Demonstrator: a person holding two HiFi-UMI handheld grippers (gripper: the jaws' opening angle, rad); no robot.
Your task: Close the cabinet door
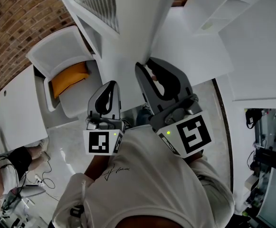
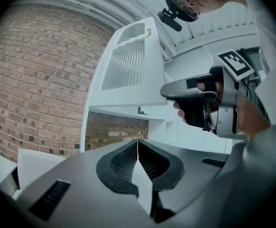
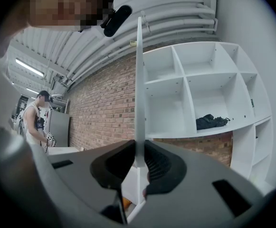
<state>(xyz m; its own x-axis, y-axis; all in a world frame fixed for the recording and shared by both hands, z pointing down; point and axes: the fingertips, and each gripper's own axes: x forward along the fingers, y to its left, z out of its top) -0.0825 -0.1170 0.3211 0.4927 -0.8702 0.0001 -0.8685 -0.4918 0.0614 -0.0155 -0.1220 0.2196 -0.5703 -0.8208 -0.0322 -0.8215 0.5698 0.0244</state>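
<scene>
Gripping the cabinet door (image 3: pixel 139 80) by its thin free edge: the right claw (image 3: pixel 152 162). In the right gripper view the white edge runs as a narrow vertical strip from the top of the frame down between the two jaws, and both pads are closed against it.

Head view: right claw (image 1: pixel 152 72) sits centre frame, its tips at the white door (image 1: pixel 97 6). The door reaches up toward the upper left, with its ribbed panel near the top edge.

Left claw (image 2: pixel 138 145): jaws fully together, meeting in one line, nothing between them. In the head view the left claw (image 1: pixel 110 85) sits just left of the right claw, apart from it, and below the door. Contact with the door cannot be told.

Left gripper view: door (image 2: pixel 128 61) at upper centre, ribbed panel facing the camera. The right claw (image 2: pixel 173 90) holds at its lower right corner.

Surroundings:
- White shelf unit (image 3: pixel 209 89), right half of the right gripper view, with a dark bundle (image 3: pixel 213 121) in one middle compartment.
- Brick wall (image 1: pixel 14 23), upper left of the head view.
- White armchair (image 1: pixel 57 56) with an orange cushion (image 1: pixel 69 77), left of centre.
- Another person (image 3: pixel 35 120) stands at the far left of the right gripper view.
</scene>
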